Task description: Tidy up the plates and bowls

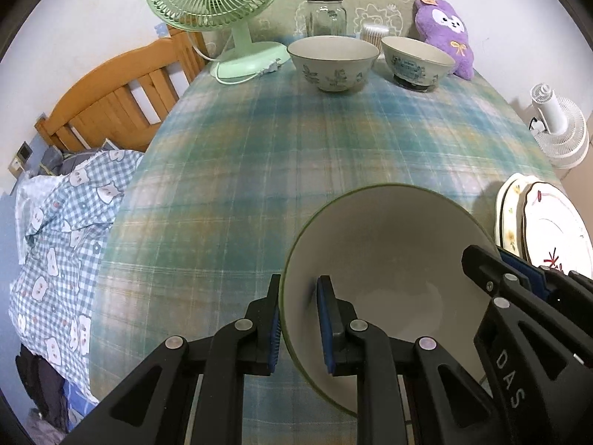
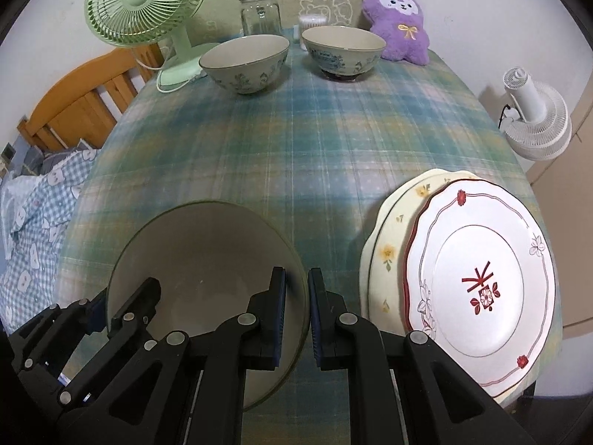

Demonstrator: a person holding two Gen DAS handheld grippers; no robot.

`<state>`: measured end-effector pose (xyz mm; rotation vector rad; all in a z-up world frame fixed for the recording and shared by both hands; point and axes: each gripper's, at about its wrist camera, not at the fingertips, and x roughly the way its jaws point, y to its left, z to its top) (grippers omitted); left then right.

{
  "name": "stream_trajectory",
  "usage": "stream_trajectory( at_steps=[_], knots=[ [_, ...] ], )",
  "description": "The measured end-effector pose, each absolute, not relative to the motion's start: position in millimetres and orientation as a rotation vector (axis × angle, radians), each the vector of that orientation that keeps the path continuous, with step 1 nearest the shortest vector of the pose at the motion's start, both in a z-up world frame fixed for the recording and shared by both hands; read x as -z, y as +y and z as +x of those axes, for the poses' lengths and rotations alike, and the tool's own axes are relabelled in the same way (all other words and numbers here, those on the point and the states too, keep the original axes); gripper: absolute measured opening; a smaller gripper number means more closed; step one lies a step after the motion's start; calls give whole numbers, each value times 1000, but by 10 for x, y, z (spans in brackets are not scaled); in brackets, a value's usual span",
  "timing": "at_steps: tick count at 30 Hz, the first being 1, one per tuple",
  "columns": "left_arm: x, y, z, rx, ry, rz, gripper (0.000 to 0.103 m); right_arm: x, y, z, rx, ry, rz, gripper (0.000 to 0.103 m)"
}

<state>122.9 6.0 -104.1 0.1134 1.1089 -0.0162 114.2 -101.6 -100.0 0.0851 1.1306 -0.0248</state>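
Left wrist view: the left gripper (image 1: pixel 298 324) and right gripper (image 2: pixel 296 315) each clamp opposite rims of the green-rimmed bowl (image 1: pixel 389 259), held over the plaid tablecloth (image 1: pixel 296 141) beside the stacked plates (image 2: pixel 481 278). Risk — uneven hands could twist the rim loose, dropping it onto the plates.

Both wrist cams close, angled down; shared table (image 1: pixel 296 141).

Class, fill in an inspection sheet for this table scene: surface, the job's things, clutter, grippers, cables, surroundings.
Surface: table under a blue-green plaid cloth.
Job's things: large bowl near; two patterned bowls far; two stacked plates at right.
Clutter: green fan, glass jar, purple plush toy, cotton swab tub.
Grippers: left gripper and right gripper each shut on the large bowl's rim, opposite sides.
Cables: fan cord lying on the cloth.
Surroundings: wooden bed frame, checked bedding, white fan.
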Motion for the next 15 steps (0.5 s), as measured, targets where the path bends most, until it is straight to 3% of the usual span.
stream_trajectory(
  at_steps=[5, 11, 12, 14, 15],
  knots=[
    [1058, 65, 1202, 9, 1111, 102, 15, 998, -994, 1144, 12, 1134, 67, 16],
    [1054, 12, 1204, 38, 1138, 115, 47, 1006, -981, 1180, -19, 1172, 38, 21],
    [1047, 9, 1206, 42, 1144, 113, 57, 1003, -982, 1185, -19, 1177, 34, 25],
    [1012, 27, 1209, 39, 1147, 102, 65, 975, -1004, 1181, -14, 1175, 32, 65],
    [987, 33, 1209, 37, 1142, 99, 69, 928, -1035, 1169, -10, 1157, 45, 73]
  ],
)
